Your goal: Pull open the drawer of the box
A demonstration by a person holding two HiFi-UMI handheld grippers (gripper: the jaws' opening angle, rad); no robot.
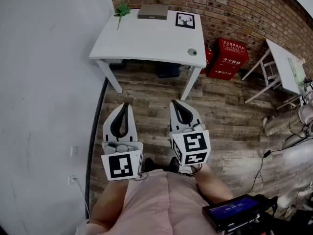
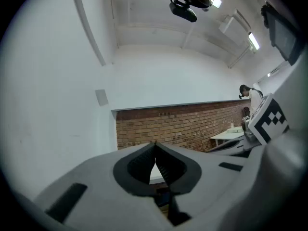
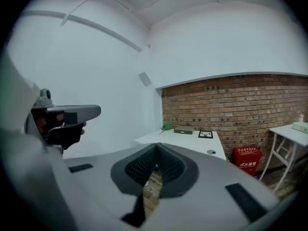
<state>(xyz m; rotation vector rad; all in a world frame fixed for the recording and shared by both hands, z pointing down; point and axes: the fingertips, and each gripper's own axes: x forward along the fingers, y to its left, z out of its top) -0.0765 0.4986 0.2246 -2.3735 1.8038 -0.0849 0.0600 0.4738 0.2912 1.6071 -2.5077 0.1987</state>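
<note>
The box is a flat grey case at the back of a white table, close to the brick wall. It shows small and far off in the right gripper view as the box on the table. No drawer front can be made out from here. My left gripper and right gripper hang side by side over the wooden floor, well short of the table. Both are shut with nothing between the jaws, as the left gripper and right gripper show in their own views.
On the table also lie a green plant sprig, a black framed picture and a small round object. Red crates stand to the table's right, a white folding table further right. A white wall runs along the left.
</note>
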